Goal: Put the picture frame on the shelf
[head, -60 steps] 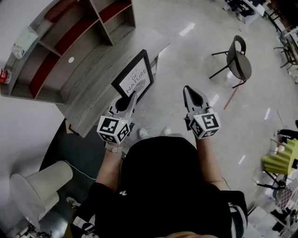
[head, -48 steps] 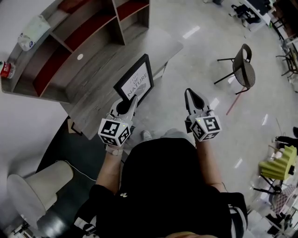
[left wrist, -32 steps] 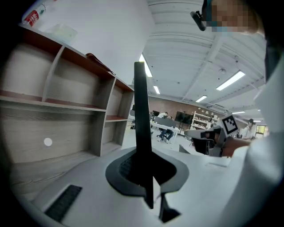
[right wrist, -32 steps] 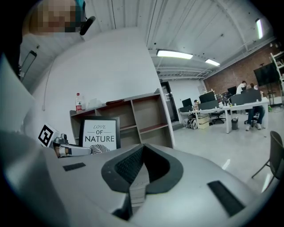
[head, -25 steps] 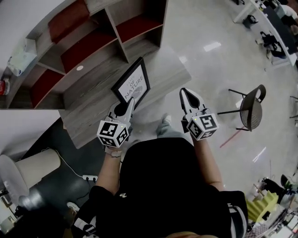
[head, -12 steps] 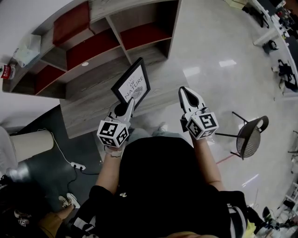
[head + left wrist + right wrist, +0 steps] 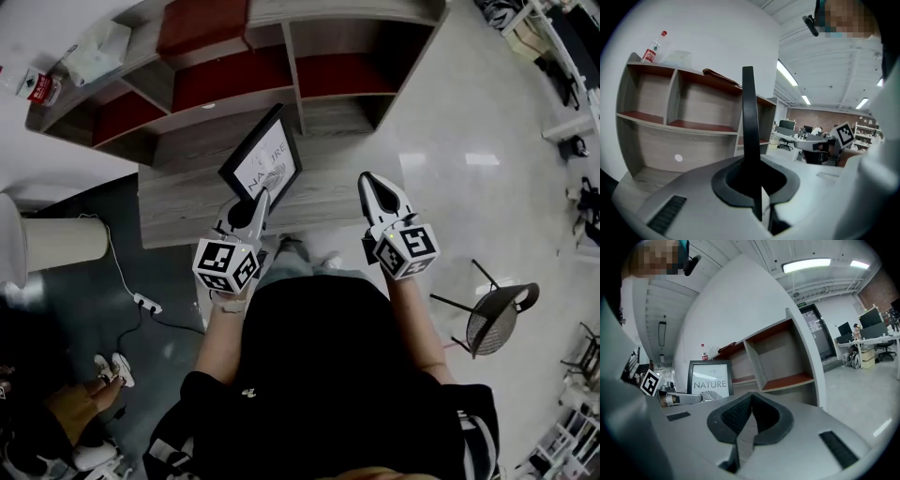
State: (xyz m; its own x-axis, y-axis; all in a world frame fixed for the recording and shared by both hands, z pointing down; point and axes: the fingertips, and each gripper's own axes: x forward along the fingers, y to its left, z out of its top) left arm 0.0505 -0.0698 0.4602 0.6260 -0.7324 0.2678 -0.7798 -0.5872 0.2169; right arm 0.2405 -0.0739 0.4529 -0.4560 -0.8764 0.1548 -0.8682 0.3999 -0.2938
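The black picture frame [image 7: 265,161], white print reading NATURE, is held upright by its lower edge in my left gripper [image 7: 258,199], which is shut on it. In the left gripper view the frame [image 7: 748,140] shows edge-on, rising from between the jaws. It hangs above the low grey wooden ledge [image 7: 187,202] of the shelf unit [image 7: 234,84], whose compartments have red boards. My right gripper [image 7: 373,180] is to the right of the frame, shut with nothing in it. The right gripper view shows the frame's face [image 7: 709,378] to the left and open shelf compartments [image 7: 787,380] ahead.
A bottle [image 7: 37,86] and a tissue pack [image 7: 94,52] lie on the shelf top. A white cylinder [image 7: 56,242] and a power strip [image 7: 145,302] sit on the dark floor at left. A chair [image 7: 492,319] stands at right, and someone's shoes [image 7: 108,367] are at lower left.
The person has turned and stepped so the shelf now lies straight ahead and closer. The frame stays in the left gripper in the same pose; the right gripper stays shut beside it.
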